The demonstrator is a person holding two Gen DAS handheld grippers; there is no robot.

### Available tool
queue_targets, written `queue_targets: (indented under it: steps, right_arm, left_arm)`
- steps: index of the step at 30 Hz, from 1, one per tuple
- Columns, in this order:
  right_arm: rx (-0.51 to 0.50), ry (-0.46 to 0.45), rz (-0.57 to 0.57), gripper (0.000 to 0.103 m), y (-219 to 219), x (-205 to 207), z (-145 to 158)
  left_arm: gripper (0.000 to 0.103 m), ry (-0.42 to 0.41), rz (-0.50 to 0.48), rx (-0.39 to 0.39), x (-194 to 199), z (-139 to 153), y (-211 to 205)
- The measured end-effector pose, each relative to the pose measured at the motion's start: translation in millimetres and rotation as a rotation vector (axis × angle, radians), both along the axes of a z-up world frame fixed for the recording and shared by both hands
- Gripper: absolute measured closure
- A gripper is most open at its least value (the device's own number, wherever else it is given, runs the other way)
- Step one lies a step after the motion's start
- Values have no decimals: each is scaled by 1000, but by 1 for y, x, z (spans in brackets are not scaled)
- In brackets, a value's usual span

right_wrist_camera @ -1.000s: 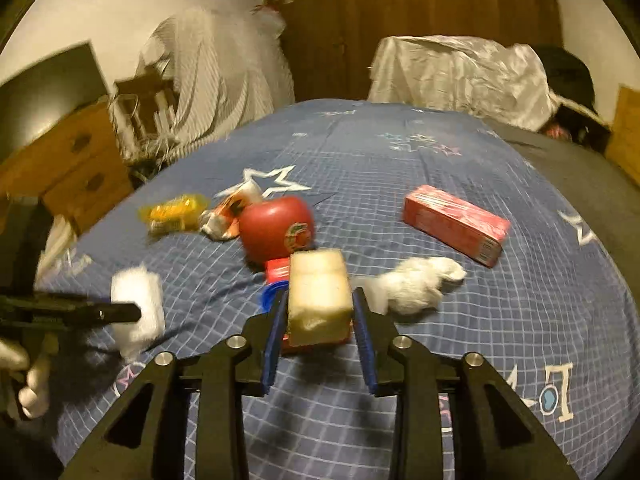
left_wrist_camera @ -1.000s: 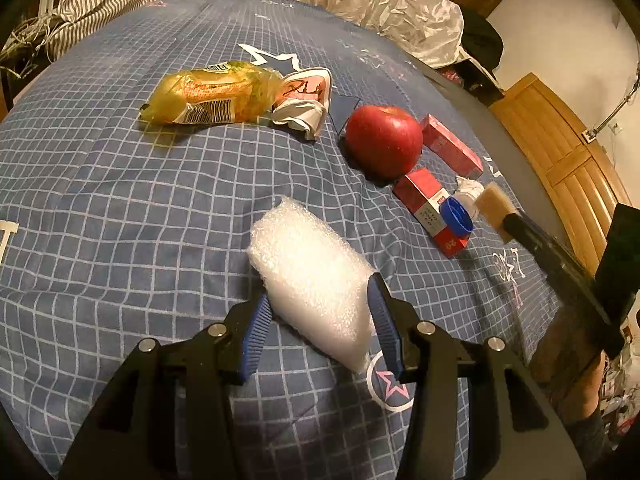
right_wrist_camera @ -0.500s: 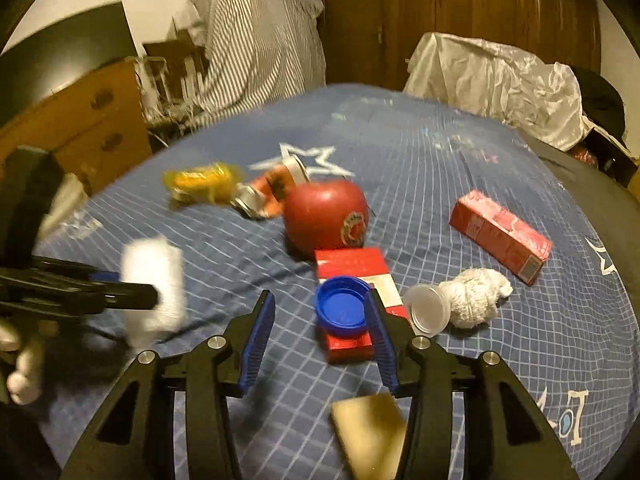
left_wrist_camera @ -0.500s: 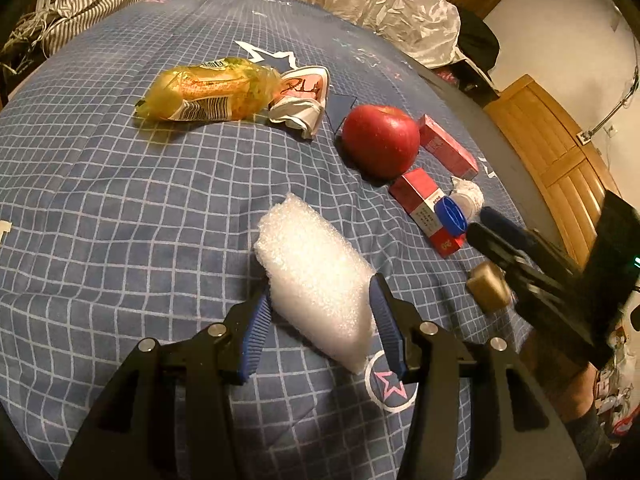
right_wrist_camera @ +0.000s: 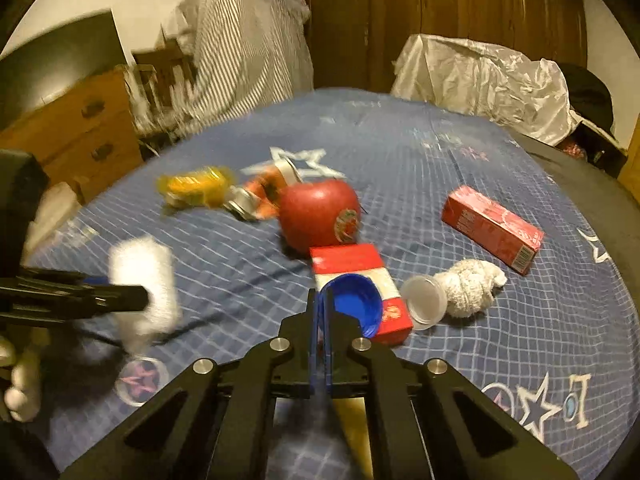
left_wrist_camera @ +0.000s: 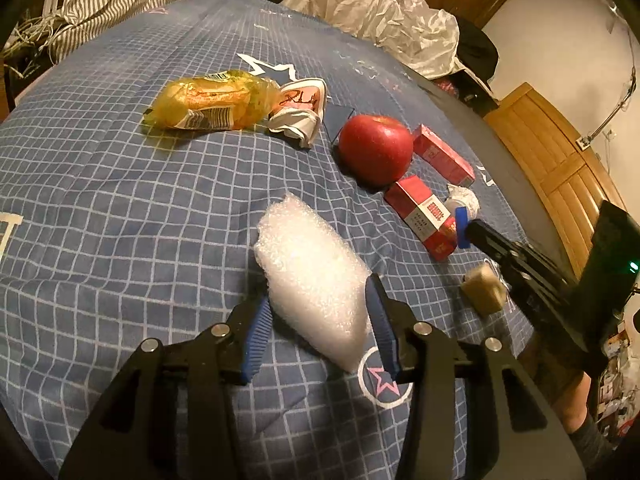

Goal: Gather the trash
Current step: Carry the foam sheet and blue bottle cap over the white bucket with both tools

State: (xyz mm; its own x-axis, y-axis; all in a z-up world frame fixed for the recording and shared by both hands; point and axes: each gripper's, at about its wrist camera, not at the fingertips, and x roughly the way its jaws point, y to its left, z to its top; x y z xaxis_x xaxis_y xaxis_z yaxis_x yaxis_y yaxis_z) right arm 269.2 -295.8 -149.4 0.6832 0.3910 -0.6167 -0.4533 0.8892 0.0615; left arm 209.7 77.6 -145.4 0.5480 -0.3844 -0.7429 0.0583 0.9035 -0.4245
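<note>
**Left wrist view: bubble wrap clamped, while the other tongs pinch a blue cap**

The left gripper (left_wrist_camera: 317, 292) has its jaws set narrow around a white roll of bubble wrap (left_wrist_camera: 312, 264). Both blue pads (left_wrist_camera: 256, 326) press on the roll's sides, one on each flank. These jaws have just been closing, with the roll between them. The roll lies lengthwise on the blue checked bed cover (left_wrist_camera: 100, 200), and its near end reaches back between the fingers.

The right gripper (right_wrist_camera: 322, 296) has its two pads drawn together with almost no gap. They have just been closing too, and the thin rim of a blue cap (right_wrist_camera: 354, 306) is nipped at their tips. The cap hangs tilted with its hollow side towards the camera, over a red and white box (right_wrist_camera: 352, 264). Whether it touches that box cannot be told.

The rest of the trash is spread over the cover:
- A red apple (right_wrist_camera: 318, 216) sits just behind the box.
- A yellow wrapper (left_wrist_camera: 212, 100) and a crushed pink and white carton (left_wrist_camera: 300, 108) lie beyond the roll, touching each other.
- A longer red carton (right_wrist_camera: 492, 228) lies off to the right.
- A white wad (right_wrist_camera: 472, 286) and a clear plastic lid (right_wrist_camera: 424, 300) lie just beside the box.
- A tan block (left_wrist_camera: 482, 288) rests on the cover under the right gripper.
</note>
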Motion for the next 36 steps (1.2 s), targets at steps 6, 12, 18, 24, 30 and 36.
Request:
queue_targets:
  steps: [6,12,18,24,30,36]
  right_arm:
    - [88,-100,15,100,7,-50,36]
    - [137,-199,51,100,35,-84,83]
    - [166,-248,114,100,75,-99,125]
    - [170,-279,175,100,129,-109,160]
    - [170,-284,250,100,193,-113,189]
    - [178,-277,336,100,264,-115,215]
  left_arm:
    - [61,-84,35,25,-18,31,10]
    - [61,-211,92,96,-49,81,24]
    - [61,-322,157,153,-77,129,46]
    - [61,-370,242,205,-97,158,82]
    - [61,-400,331,257,-115,180,127]
    - [61,-413,406,310,-132,201,171]
